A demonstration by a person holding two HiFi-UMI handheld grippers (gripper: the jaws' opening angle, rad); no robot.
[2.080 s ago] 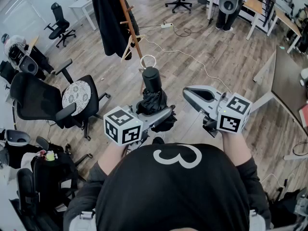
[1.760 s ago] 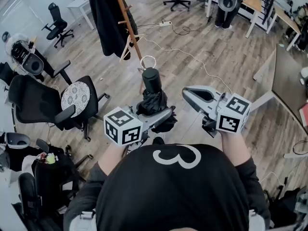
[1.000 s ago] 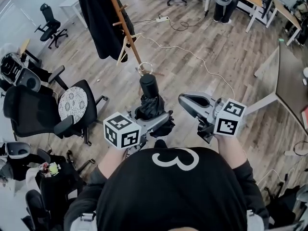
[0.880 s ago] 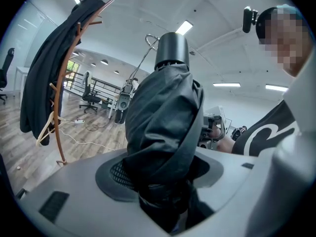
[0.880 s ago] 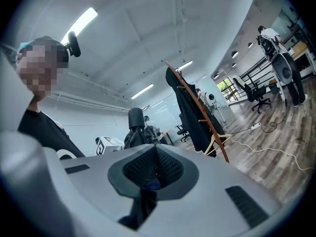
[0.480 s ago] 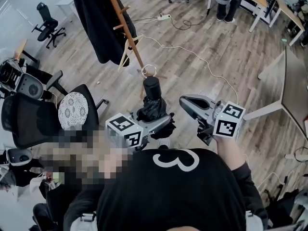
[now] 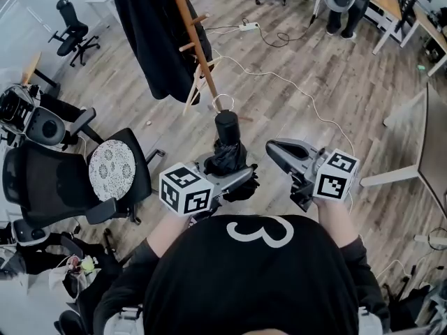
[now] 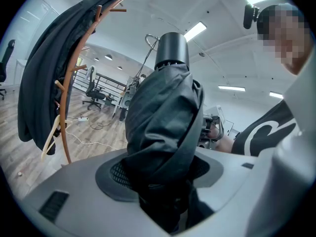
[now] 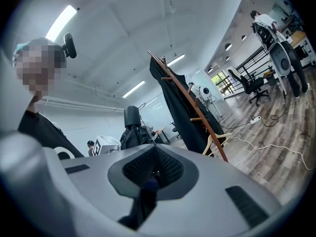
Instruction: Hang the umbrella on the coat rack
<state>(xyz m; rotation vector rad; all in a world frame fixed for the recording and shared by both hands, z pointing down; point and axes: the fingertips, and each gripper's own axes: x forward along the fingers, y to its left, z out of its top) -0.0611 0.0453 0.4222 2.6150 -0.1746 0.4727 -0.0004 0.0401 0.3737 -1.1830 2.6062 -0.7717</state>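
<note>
A folded black umbrella (image 7: pixel 228 155) stands upright in my left gripper (image 7: pixel 236 178), which is shut on its cloth body. Its black cylinder handle (image 7: pixel 225 125) points up and carries a thin ring loop (image 7: pixel 223 103). In the left gripper view the umbrella (image 8: pixel 163 127) fills the jaws and the loop (image 8: pixel 150 41) sits beside the handle top. The wooden coat rack (image 7: pixel 198 47) leans just ahead, with a black coat (image 7: pixel 157 37) hanging on it. My right gripper (image 7: pixel 278 152) is shut on nothing, to the right of the umbrella. The right gripper view shows the rack (image 9: pixel 200 115) ahead.
A pale hanger (image 7: pixel 204 82) hangs low on the rack. A black office chair (image 7: pixel 77 176) with a patterned seat stands at the left. A white cable (image 7: pixel 293 89) runs across the wood floor. Desks (image 7: pixel 412 5) and more chairs lie at the far right.
The coat rack and coat have come nearer and sit more to the middle of the head view. Both grippers keep their hold and spacing; the umbrella stays upright.
</note>
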